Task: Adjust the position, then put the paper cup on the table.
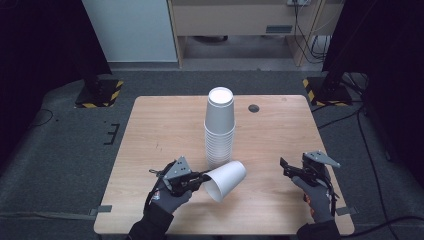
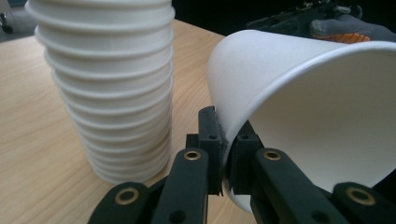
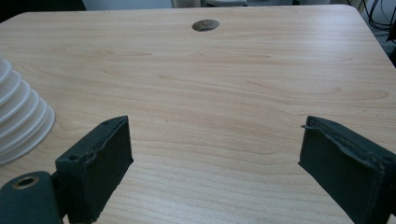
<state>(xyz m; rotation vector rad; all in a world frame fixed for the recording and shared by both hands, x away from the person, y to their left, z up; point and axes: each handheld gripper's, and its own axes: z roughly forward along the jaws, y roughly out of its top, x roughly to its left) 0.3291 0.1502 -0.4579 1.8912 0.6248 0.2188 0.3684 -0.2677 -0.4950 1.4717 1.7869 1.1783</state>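
Left claw point(image 2: 224, 154) clamped on the rim of a single paper cup point(image 1: 226, 179).
Held tipped on its side, the cup sits just in front of the cup stack point(image 1: 220, 127) (upside down on the tabletop point(image 1: 165, 125)); right claw point(image 3: 215, 172) stands apart, holding nothing.

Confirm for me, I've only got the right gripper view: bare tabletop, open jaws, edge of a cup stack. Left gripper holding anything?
Observer: Yes. The left gripper is clamped on the rim of a single white paper cup.
Operator: Cup orientation?
Observer: Tipped on its side, mouth toward the person, just in front of the stack of inverted cups.
Operator: Where's the right gripper?
Observer: The right gripper is open, near the table right edge.
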